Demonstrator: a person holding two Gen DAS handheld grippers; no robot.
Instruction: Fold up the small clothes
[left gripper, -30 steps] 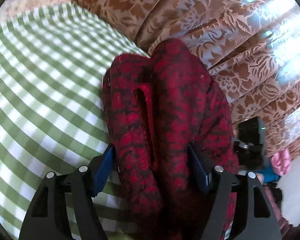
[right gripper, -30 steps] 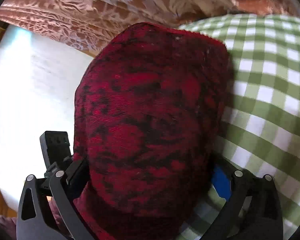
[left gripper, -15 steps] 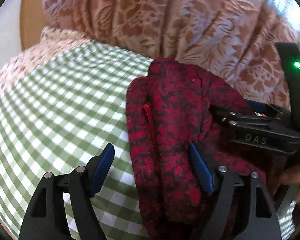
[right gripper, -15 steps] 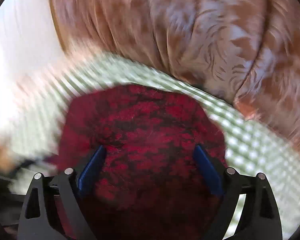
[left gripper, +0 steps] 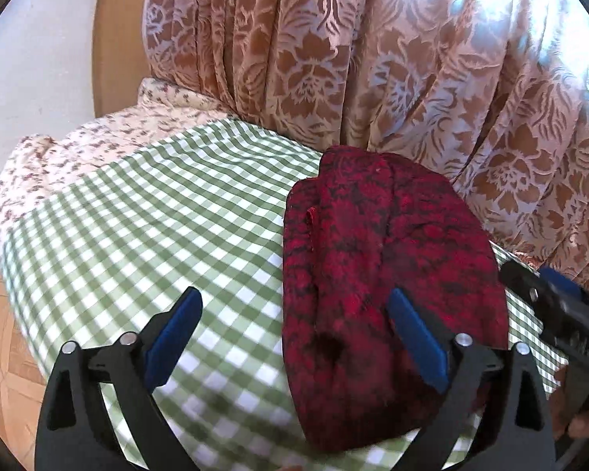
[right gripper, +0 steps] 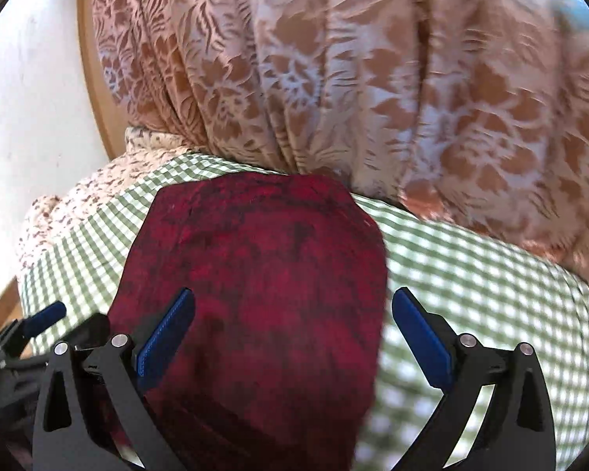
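A folded red-and-black garment (left gripper: 388, 274) lies on the green checked cloth (left gripper: 157, 219); it also shows in the right wrist view (right gripper: 255, 294). My left gripper (left gripper: 294, 314) is open and empty, above the garment's near left edge, its right finger over the fabric. My right gripper (right gripper: 290, 314) is open and empty above the garment's near part, which lies flat under it. The right gripper also shows at the right edge of the left wrist view (left gripper: 553, 298), beside the garment.
A brown floral curtain (left gripper: 373, 59) hangs right behind the table. A floral-print cloth (left gripper: 98, 137) covers the far left end under the green checked cloth. A white wall (left gripper: 39, 59) and wooden floor (left gripper: 4, 333) lie to the left.
Both grippers have let go of the garment, opened and pulled back. The garment now lies folded flat on the checked cloth.
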